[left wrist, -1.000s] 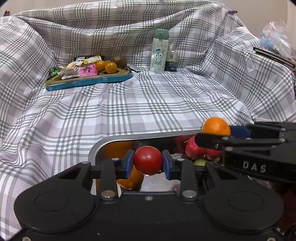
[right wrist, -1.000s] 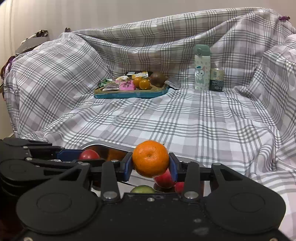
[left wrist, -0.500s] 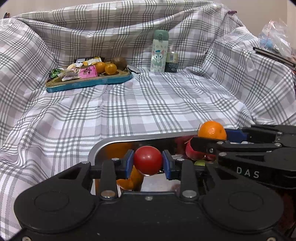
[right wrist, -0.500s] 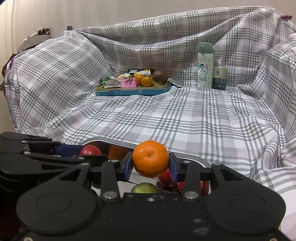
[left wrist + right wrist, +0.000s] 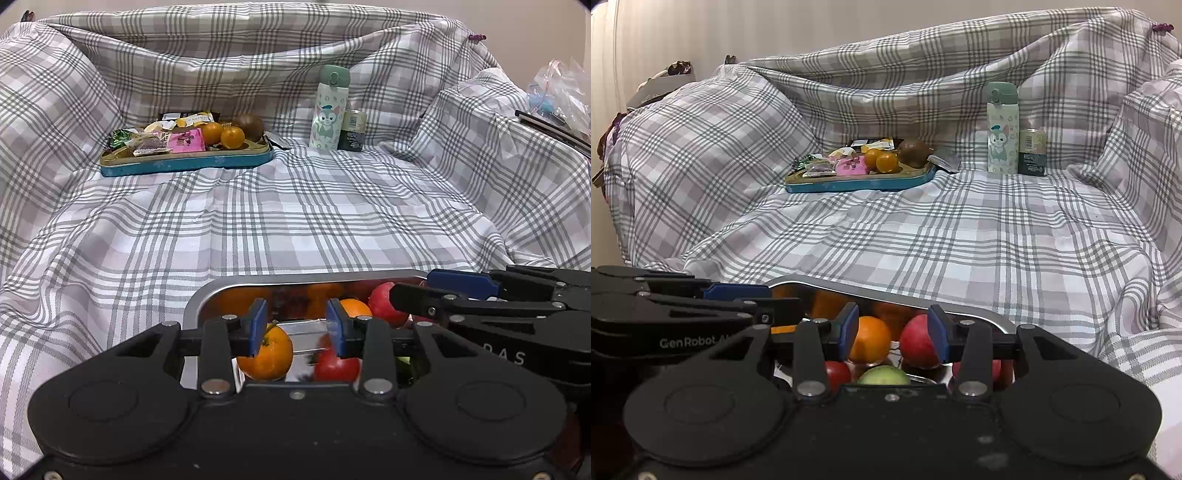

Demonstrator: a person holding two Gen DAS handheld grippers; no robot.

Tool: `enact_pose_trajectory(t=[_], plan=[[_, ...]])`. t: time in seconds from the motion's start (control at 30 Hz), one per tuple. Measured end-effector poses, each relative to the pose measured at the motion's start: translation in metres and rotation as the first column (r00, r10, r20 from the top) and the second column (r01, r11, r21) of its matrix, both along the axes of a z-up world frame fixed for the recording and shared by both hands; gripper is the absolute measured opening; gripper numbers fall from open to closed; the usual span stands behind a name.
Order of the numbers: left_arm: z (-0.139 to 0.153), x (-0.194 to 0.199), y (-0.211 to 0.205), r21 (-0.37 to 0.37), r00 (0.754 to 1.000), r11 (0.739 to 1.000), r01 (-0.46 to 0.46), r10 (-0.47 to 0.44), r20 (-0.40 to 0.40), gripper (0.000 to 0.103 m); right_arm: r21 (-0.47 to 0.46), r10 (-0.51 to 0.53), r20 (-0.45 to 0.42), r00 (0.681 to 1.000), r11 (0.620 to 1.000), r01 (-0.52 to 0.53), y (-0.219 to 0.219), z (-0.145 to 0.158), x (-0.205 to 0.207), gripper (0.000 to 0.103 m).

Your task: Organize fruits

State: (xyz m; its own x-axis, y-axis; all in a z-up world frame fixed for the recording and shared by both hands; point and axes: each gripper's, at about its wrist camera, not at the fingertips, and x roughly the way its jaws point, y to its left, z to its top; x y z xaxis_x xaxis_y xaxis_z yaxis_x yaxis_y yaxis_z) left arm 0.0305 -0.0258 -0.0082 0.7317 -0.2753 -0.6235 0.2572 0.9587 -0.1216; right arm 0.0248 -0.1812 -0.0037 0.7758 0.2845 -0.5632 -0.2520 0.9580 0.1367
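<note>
A shiny metal tray (image 5: 295, 279) lies on the checked cloth right below both grippers; it also shows in the right wrist view (image 5: 967, 315). It holds an orange (image 5: 269, 352), a red fruit (image 5: 336, 365), another orange (image 5: 354, 307) and a red apple (image 5: 384, 304). My left gripper (image 5: 295, 325) is open and empty above the tray. My right gripper (image 5: 892, 330) is open and empty above an orange (image 5: 870, 338), a red apple (image 5: 918, 341) and a green fruit (image 5: 884, 376). The right gripper's fingers (image 5: 458, 286) reach in from the right.
At the back, a blue-rimmed tray (image 5: 184, 162) holds snack packets, two small oranges (image 5: 232, 137) and a brown fruit (image 5: 248, 124). A pale green bottle (image 5: 328, 107) and a small can (image 5: 352, 130) stand to its right. Bags (image 5: 557, 96) lie at far right.
Both grippers have opened. The red fruit left the left gripper and the orange left the right gripper; both now lie in the metal tray. Both grippers sit lower over it.
</note>
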Motion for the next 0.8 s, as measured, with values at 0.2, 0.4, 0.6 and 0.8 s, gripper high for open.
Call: enact_pose_trajectory(t=[0.2, 0.4, 0.6, 0.8], plan=[[-0.0002, -0.0014, -0.0013, 0.012, 1.0, 1.0, -0.002, 0.002, 0.004, 0.045, -0.007, -0.006, 0.0, 1.0, 1.0, 0.006, 0.0009, -0.0004, 0.0002, 0.045], [-0.0008, -0.0019, -0.0014, 0.027, 1.0, 1.0, -0.009, 0.009, 0.003, 0.045, -0.022, -0.007, 0.0, 1.0, 1.0, 0.007, 0.0029, -0.0011, -0.0002, 0.045], [-0.0004, -0.0044, -0.001, 0.042, 1.0, 0.999, -0.02, 0.019, 0.011, 0.045, -0.033, -0.015, -0.001, 1.0, 0.999, 0.014, 0.0013, -0.0011, -0.0017, 0.045], [0.0025, -0.0086, 0.0034, 0.042, 0.999, 0.998, -0.046, 0.045, 0.018, 0.045, -0.047, -0.034, -0.005, 0.999, 0.998, 0.033, 0.0001, -0.0002, -0.0048, 0.045]])
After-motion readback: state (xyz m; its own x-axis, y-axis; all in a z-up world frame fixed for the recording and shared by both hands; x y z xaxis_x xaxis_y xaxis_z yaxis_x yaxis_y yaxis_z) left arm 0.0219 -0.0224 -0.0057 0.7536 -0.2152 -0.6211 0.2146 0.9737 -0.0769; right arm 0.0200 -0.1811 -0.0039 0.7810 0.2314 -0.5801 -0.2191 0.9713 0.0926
